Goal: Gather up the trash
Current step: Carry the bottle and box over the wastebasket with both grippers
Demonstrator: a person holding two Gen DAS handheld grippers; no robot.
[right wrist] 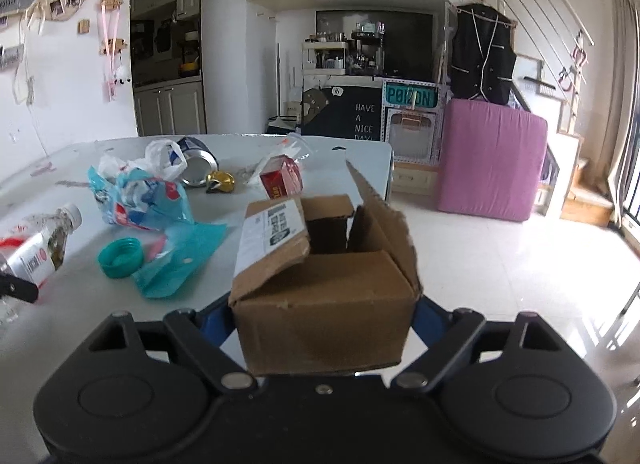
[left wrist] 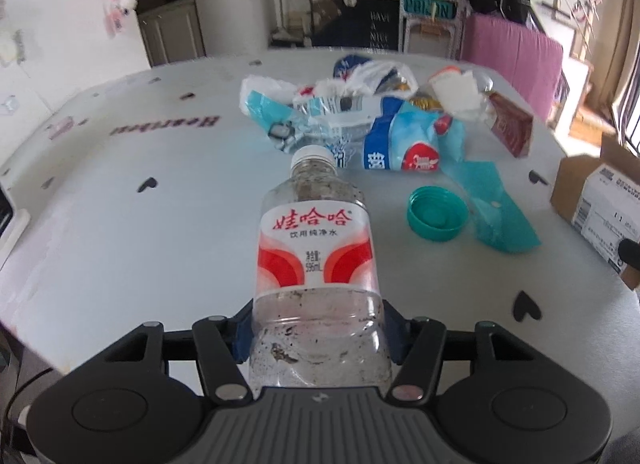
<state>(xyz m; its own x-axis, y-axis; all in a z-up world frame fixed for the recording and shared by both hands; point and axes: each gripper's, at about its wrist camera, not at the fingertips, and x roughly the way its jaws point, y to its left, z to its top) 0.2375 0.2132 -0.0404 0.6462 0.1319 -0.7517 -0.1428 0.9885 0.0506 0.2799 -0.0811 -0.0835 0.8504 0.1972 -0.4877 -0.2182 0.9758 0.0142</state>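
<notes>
Daylight floods the room from tall windows (right wrist: 628,112) at the right, blowing out the curtain edge and throwing a bright glare across the glossy tiled floor (right wrist: 520,264). The white table (left wrist: 120,224) is evenly lit, with only soft, faint shadows beneath the litter. Both fisheye views bend straight lines hard toward the rim, where dark vignetted corners close in. The left wrist view is slightly smeared at the far wrapper pile (left wrist: 360,116) and background shelves; the water bottle (left wrist: 316,248) label reads sharp, its clear plastic catching small highlights.
</notes>
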